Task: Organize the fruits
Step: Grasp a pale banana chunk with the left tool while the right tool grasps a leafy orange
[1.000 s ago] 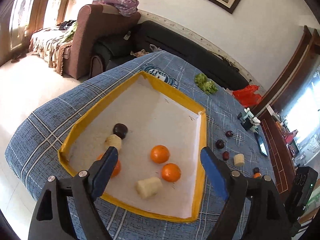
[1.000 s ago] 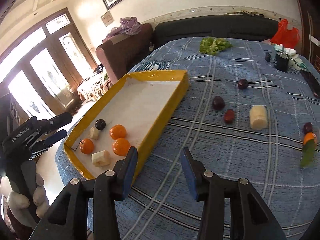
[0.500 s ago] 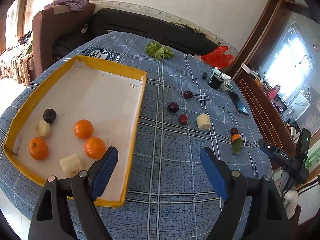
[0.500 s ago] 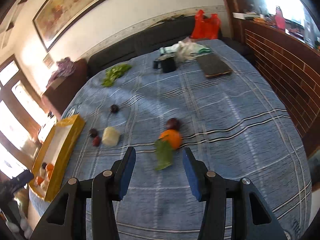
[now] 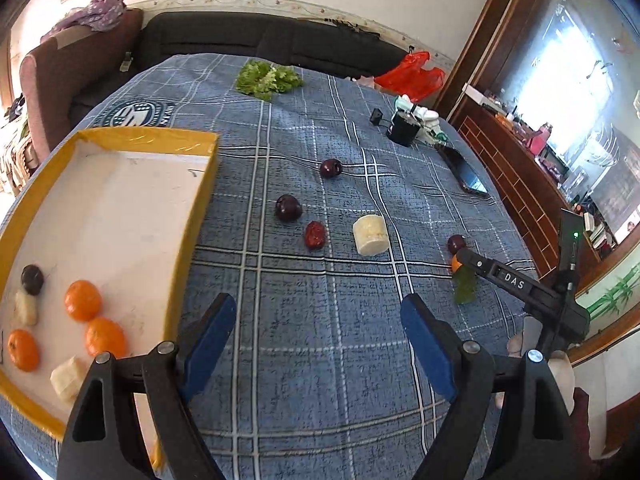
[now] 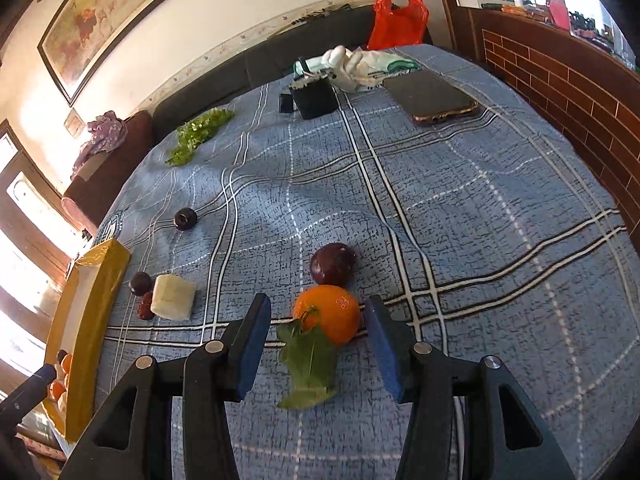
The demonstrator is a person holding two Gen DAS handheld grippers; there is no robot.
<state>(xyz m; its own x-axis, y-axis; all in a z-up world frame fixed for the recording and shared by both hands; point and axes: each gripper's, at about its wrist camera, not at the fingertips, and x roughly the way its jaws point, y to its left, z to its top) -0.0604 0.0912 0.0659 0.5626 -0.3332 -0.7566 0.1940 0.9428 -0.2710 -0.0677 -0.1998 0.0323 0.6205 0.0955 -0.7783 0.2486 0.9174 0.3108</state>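
Blue plaid cloth (image 6: 460, 208) covers the whole table, and I work outward from my right gripper (image 6: 316, 340). Its jaws stand apart with nothing pressed — the orange (image 6: 327, 312) sits between the tips, toward 12 o'clock, its leaf (image 6: 308, 364) trailing back at 6. A dark plum (image 6: 333, 264) is just behind the orange, close enough to get bumped, I judge. My left gripper (image 5: 320, 344) hangs wide apart and empty, well off — the right is nearer. Far at 9 o'clock lies the yellow tray (image 6: 100, 276).
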